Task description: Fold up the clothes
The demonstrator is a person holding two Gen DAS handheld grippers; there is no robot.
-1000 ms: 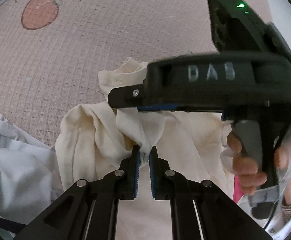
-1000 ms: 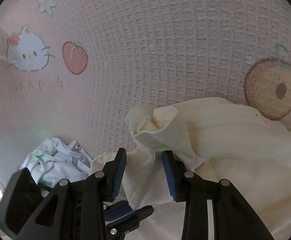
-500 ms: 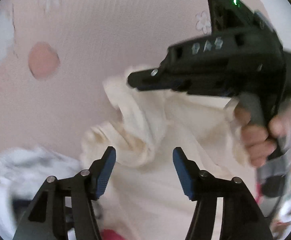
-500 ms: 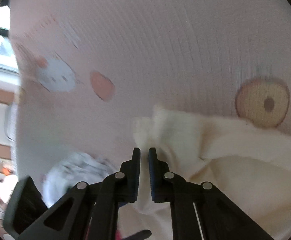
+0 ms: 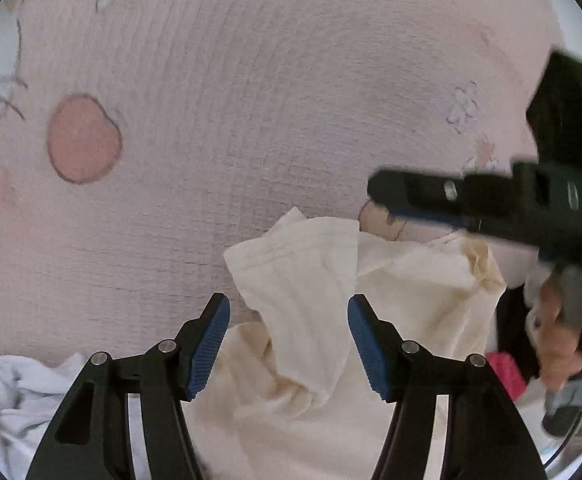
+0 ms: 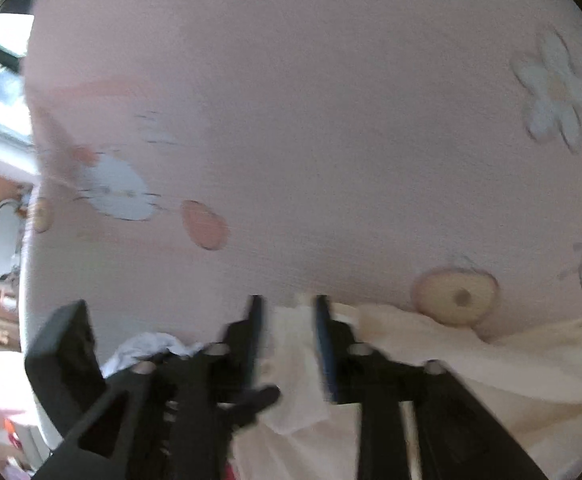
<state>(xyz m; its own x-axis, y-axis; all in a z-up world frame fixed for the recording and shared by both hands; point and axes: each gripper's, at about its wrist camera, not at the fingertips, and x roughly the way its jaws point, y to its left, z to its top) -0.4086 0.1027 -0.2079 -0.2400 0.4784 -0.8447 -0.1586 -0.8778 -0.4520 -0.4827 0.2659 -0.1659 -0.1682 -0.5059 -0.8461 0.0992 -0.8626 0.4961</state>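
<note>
— Left gripper (image 5: pixel 289 344) stands wide open with a cream flap between my pads, nothing pinched. Right gripper (image 6: pixel 285 346) is parted too, cloth in its gap, though blur hides any contact.

— Where's the garment?

— The cream shirt (image 5: pixel 371 300) lies crumpled just ahead on the pink blanket (image 5: pixel 251 100), a white garment (image 5: pixel 15 388) to its left.

— Advice?

— I'd pinch an edge or corner, not a bunch, judging by those wrinkles.

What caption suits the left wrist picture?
Open left gripper poised around a crumpled cream cotton garment on pink patterned blanket.
</note>
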